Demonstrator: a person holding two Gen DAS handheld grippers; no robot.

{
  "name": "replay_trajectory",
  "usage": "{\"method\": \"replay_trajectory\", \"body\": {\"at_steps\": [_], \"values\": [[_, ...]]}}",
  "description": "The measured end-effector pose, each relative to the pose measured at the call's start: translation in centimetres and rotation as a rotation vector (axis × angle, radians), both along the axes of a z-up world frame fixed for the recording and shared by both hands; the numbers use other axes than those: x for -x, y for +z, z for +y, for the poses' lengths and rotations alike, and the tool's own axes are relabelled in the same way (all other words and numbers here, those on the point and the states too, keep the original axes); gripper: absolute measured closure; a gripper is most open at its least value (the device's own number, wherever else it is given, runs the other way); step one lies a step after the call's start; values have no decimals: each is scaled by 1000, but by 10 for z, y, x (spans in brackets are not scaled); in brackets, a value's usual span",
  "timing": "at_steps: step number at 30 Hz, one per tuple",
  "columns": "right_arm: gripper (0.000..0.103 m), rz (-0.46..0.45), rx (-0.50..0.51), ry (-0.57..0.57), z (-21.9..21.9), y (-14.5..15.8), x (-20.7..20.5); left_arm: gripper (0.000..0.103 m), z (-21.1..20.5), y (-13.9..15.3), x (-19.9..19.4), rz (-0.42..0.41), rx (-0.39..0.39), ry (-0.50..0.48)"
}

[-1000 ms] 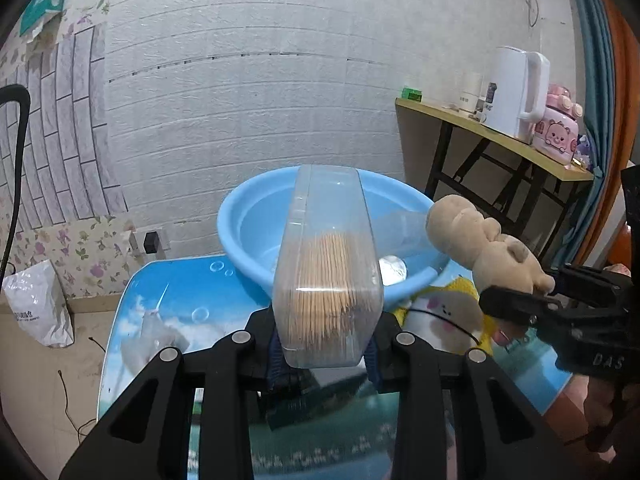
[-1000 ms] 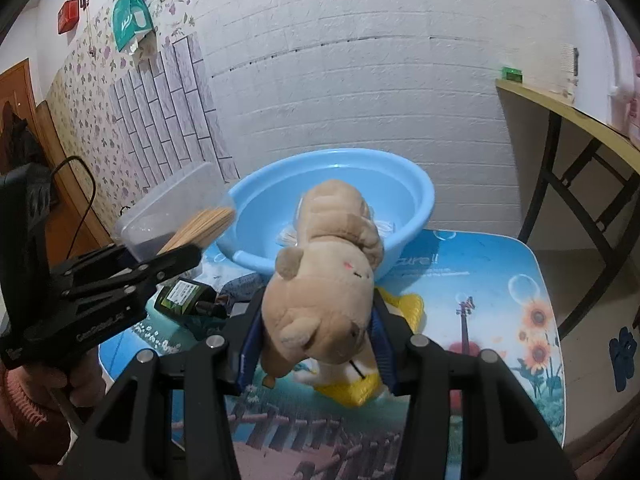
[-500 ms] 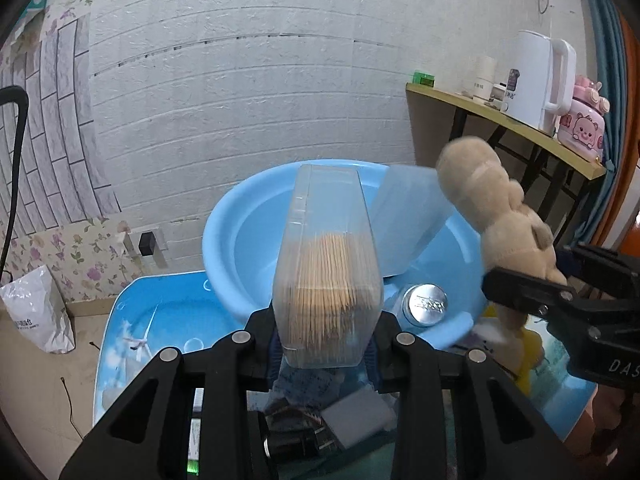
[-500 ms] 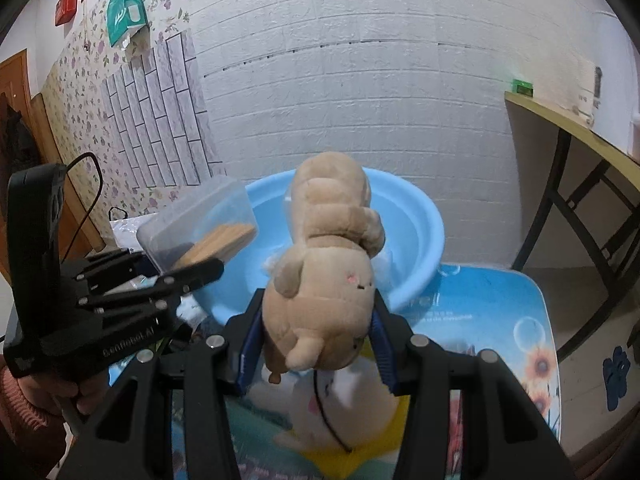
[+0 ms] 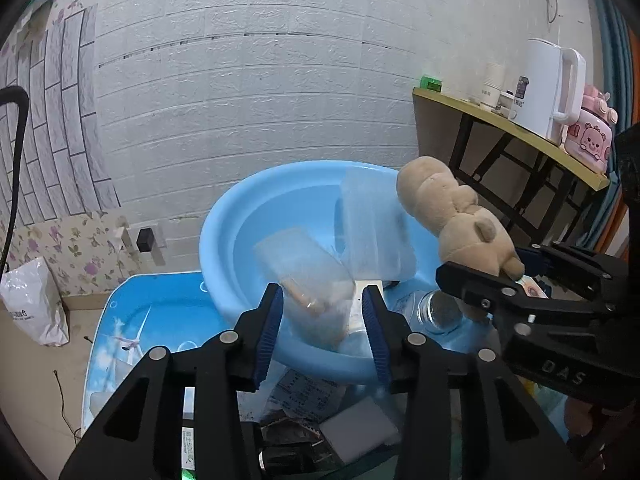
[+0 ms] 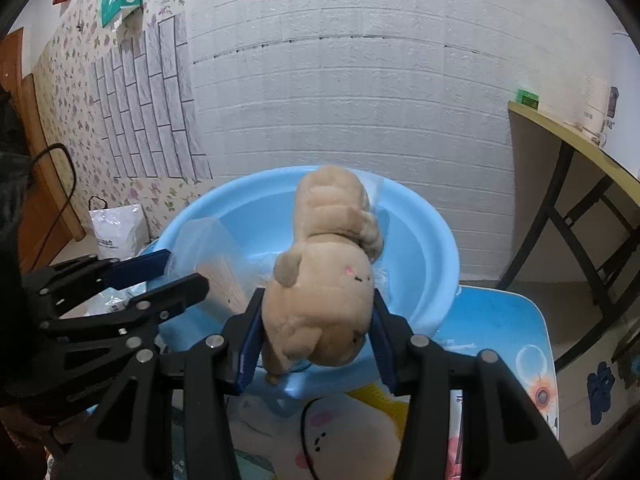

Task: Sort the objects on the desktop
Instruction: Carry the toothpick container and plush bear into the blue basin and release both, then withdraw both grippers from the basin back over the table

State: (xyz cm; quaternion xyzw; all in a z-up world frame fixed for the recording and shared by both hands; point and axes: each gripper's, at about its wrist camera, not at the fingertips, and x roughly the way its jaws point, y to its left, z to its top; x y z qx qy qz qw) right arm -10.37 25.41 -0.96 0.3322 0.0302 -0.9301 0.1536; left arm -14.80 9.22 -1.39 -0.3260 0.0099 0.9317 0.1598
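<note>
- The step in hand is judged to be depositing: two items are being delivered into the blue basin [image 5: 256, 216].
- Left gripper [image 5: 323, 320]: the jaws are opening. The clear toothpick box [image 5: 308, 280] lies blurred between the pads, tilted over the near rim at 6 o'clock of the basin; no firm pad contact is seen, so it is read as released.
- Right gripper [image 6: 316, 336]: the jaws are clenched on the tan plush toy [image 6: 324, 280], held above the near rim at 6 o'clock, body pointing toward 12 o'clock.
- Already in the basin: a clear plastic container [image 5: 372, 228] toward 3 o'clock.
- Next move, as judged: the plush toy is to be carried past the rim before release; the left gripper is to be drawn back clear.
- Edges: the basin rim lies just beneath both grippers, and the wall stands close behind at 12 o'clock.
- Open room: the basin centre is free. The two grippers stand near each other, so sideways clearance is limited.
- Clutter such as a white plush toy [image 6: 340, 432] remains on the table at 6 o'clock.
</note>
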Motion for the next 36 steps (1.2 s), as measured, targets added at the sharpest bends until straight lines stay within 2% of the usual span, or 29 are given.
{"method": "replay_trajectory", "body": {"at_steps": [8, 13, 15, 17, 23, 27, 34, 36], "values": [[53, 5, -49, -51, 3, 5, -7, 53, -8, 4, -20, 6, 0, 17], [52, 2, -36, -81, 13, 6, -17, 53, -23, 4, -33, -4, -11, 48], [52, 4, -28, -91, 18, 7, -23, 45, -29, 5, -40, 7, 0, 69], [52, 3, -22, -102, 23, 7, -29, 33, -37, 6, -48, 28, 7, 96], [52, 1, -37, -140, 45, 5, -54, 22, -61, -1, -69, 22, 12, 142], [51, -22, -51, -165, 56, -3, -69, 17, -72, -19, -85, -6, 22, 155], [36, -90, -37, -174, 57, -28, -82, 17, -85, -41, -101, -59, 47, 167], [26, -105, -32, -158, 55, -31, -84, 16, -87, -43, -102, -64, 59, 171]]}}
